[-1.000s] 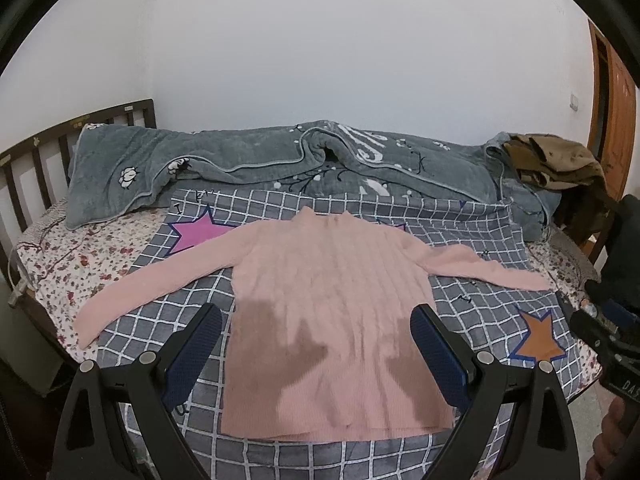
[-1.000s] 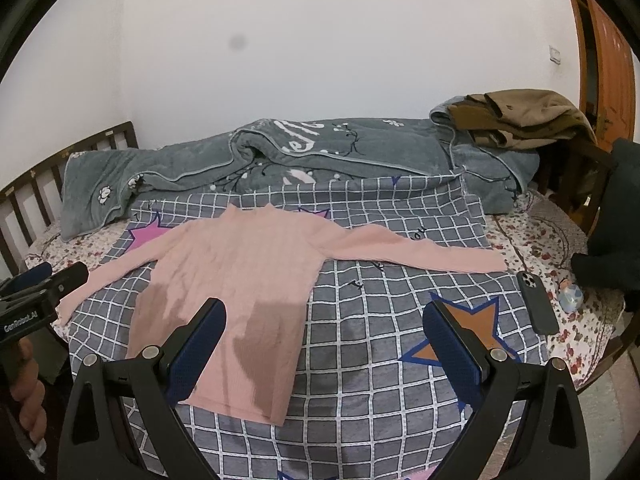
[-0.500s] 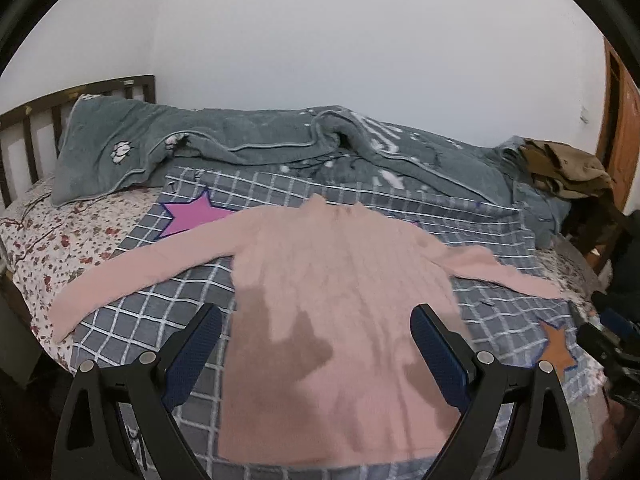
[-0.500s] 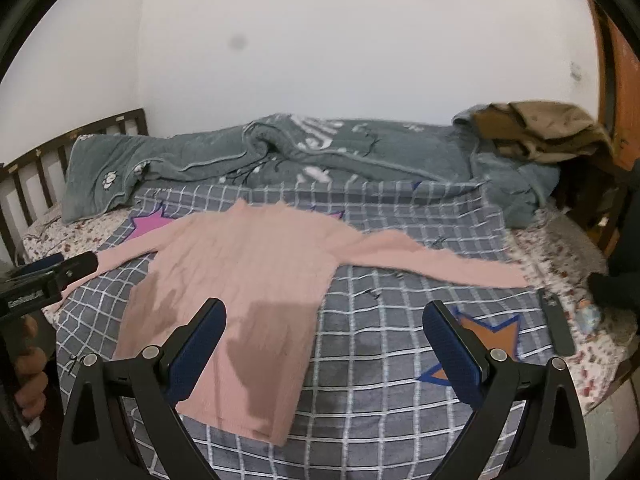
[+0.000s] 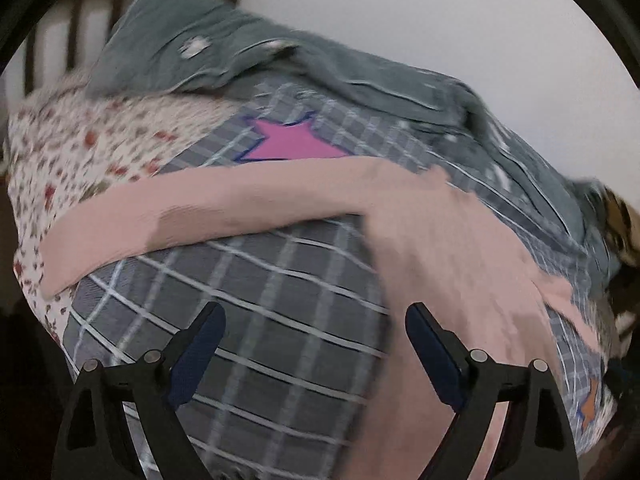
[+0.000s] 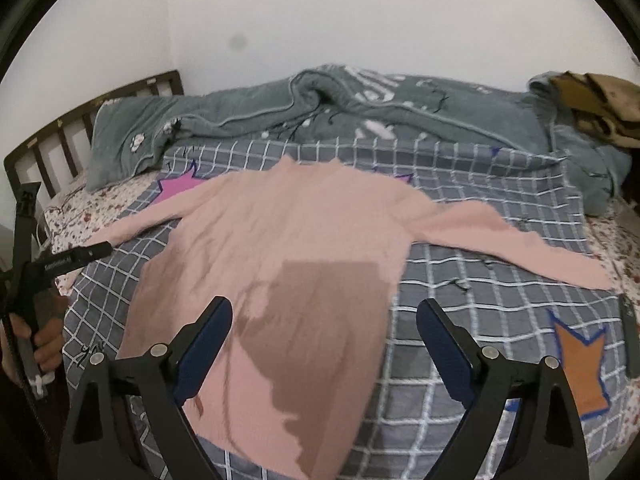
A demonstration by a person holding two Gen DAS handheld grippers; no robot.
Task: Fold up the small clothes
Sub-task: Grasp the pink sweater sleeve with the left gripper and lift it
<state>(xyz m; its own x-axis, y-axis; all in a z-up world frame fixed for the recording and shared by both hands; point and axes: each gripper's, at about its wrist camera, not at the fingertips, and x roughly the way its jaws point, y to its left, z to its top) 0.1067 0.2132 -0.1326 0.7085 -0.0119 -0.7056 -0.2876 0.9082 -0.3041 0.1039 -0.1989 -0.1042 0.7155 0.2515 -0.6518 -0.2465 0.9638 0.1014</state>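
White letters on left gripper (image 6: 72,258) body, left edge of right wrist view: too small and blurry to read.

Two low views (shared sweater (image 6: 288,248))

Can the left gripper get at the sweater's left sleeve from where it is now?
Probably yes. The left gripper is open above the checked blanket, and the sleeve of the pink sweater lies flat just ahead with nothing on it or between.
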